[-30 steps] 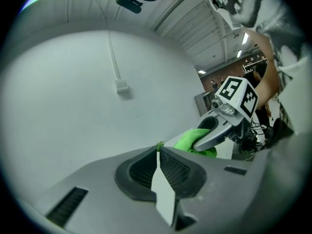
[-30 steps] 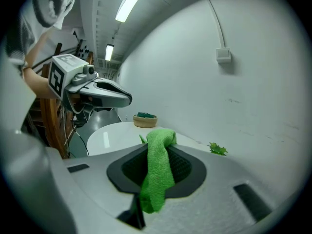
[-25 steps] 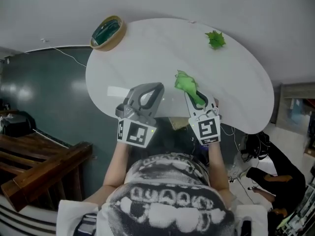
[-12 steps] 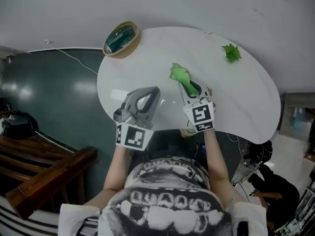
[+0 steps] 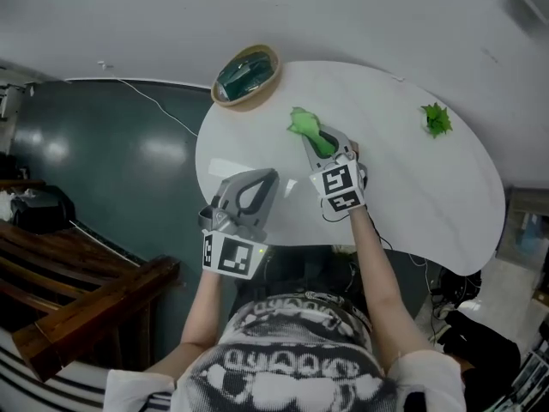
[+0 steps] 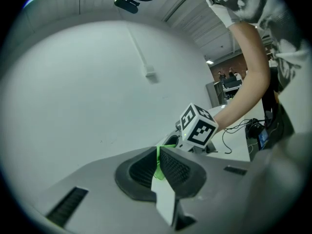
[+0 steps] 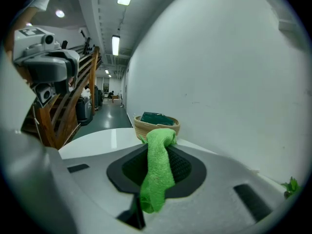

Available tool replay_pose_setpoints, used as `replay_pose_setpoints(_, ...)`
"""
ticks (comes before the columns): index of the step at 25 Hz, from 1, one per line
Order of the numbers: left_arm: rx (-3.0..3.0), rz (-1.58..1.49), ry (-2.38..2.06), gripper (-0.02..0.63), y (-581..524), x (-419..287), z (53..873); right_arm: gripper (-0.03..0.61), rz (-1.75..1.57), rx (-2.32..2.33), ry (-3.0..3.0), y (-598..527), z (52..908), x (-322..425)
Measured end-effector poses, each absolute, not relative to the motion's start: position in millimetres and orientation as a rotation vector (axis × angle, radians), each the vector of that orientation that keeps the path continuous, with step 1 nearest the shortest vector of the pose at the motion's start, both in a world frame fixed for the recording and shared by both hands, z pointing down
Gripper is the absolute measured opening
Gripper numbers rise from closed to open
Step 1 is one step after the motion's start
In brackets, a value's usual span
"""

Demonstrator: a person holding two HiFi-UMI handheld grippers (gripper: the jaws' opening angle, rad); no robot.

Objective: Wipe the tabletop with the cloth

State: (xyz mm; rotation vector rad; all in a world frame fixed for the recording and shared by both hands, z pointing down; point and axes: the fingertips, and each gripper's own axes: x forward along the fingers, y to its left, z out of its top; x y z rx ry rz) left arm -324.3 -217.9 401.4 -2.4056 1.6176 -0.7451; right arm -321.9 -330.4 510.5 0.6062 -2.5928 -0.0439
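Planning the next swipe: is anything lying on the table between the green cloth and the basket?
No. In the head view, only bare white tabletop lies between the cloth and the basket.

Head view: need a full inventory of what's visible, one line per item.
tabletop: 1, white, rounded, centre of view
cloth: 1, bright green, far left part of the tabletop, clamped in the right gripper
basket: 1, tan woven, far left edge of the tabletop, beyond the cloth
basket contents: dark green, cannot tell what
leafy sprig: 1, green, far right of the tabletop
cable: 1, white, on the dark floor left of the table
wooden stairs: brown, lower left
left gripper: 1, grey, shut, empty, near left edge of the tabletop
right gripper: 1, grey, shut on the cloth
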Motion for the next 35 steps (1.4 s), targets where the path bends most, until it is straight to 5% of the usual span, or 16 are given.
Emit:
replay_pose_setpoints(14, -2.457, -0.774, 1.545, 0.015, -202, -329, 418, 0.064, 0.036, 0.643, -2.344, -345, 592, -290)
replay_pose_setpoints(35, -2.597, -0.611, 1.197, 0.015, -274, -89, 391, 0.064, 0.170, 1.039, -2.139, -403, 593, 35)
